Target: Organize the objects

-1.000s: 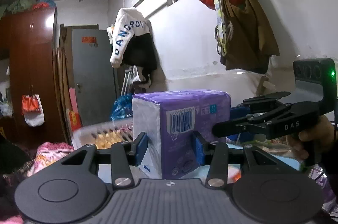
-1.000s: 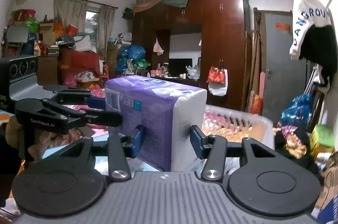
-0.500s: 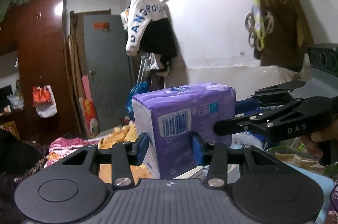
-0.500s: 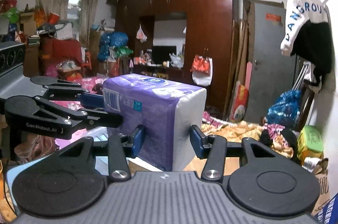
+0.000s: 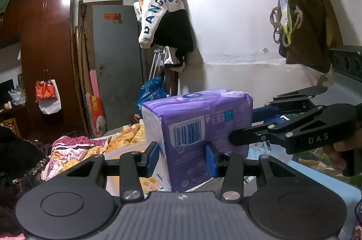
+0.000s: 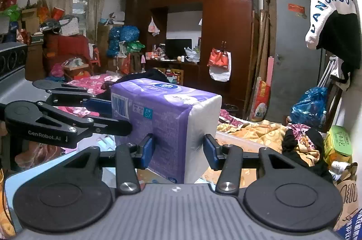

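The purple pack (image 5: pixel 199 124), clamped from two sides by both grippers, travelled past the white basket (image 5: pixel 126 149) toward the grey door (image 5: pixel 117 63), which grew larger behind it.

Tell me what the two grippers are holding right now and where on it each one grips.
Both hold one purple tissue pack. The left gripper clamps the barcode end low down; the right gripper clamps the lower corner where the purple side meets the white end.

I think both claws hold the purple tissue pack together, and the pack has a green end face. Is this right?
Not quite: the end face is white, not green, as the right wrist view shows. The rest holds: the left claw and the right claw both grip the purple tissue pack.
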`<state>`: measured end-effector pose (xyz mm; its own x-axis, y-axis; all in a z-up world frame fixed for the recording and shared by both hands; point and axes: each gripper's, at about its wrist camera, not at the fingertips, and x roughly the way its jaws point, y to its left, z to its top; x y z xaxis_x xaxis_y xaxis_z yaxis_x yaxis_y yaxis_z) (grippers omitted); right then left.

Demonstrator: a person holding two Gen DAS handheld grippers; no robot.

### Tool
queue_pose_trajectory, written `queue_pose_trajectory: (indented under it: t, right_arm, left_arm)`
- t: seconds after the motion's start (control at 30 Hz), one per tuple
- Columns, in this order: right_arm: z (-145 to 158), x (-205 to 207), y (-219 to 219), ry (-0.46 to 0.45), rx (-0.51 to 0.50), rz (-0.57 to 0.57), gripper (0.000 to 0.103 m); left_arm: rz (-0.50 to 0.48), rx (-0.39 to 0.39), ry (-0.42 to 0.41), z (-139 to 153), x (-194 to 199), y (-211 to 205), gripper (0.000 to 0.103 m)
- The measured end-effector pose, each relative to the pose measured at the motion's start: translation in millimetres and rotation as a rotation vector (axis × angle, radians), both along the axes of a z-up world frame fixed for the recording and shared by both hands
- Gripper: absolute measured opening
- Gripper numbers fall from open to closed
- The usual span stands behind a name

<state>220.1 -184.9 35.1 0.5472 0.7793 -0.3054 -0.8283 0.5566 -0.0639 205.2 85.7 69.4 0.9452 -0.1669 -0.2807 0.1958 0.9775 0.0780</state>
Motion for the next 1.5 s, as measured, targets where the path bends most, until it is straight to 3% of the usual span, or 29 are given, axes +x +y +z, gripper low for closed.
queue_pose_trajectory:
  t: [0.27, 0.37, 0.57, 0.8, 1.03, 1.5]
  right_arm:
    - [5.5, 0.4, 0.0, -0.037, -0.006, -0.02, 0.055]
    - [6.6, -2.0, -6.3, -0.081, 0.006, -0.091, 0.078]
    - [-0.5, -14.7, -53.0, -0.039, 0.102, -0.156, 0.103]
    - [-36.1, -33.6, -108.3, 0.142, 0.182, -0.192, 0.103]
    - [-79.5, -45.9, -116.0, 0.262, 0.111, -0.224, 0.103]
    - [-96.0, -63.1, -106.8, 0.246, 0.078, -0.203, 0.1]
  left_arm:
    - [0.024, 0.012, -0.025, -3.3, 2.5, -0.3, 0.049]
    - [0.079, 0.0, -0.059, -2.1, 2.8, 4.6, 0.073]
    - [0.134, -0.171, -0.107, -5.6, -30.5, 38.3, 0.076]
    - [0.118, -0.184, -0.119, -50.0, -105.5, 30.6, 0.081]
    - [0.132, -0.249, -0.02, -93.8, -132.8, 25.4, 0.081]
    - [0.145, -0.181, 0.031, -111.4, -149.9, -0.3, 0.081]
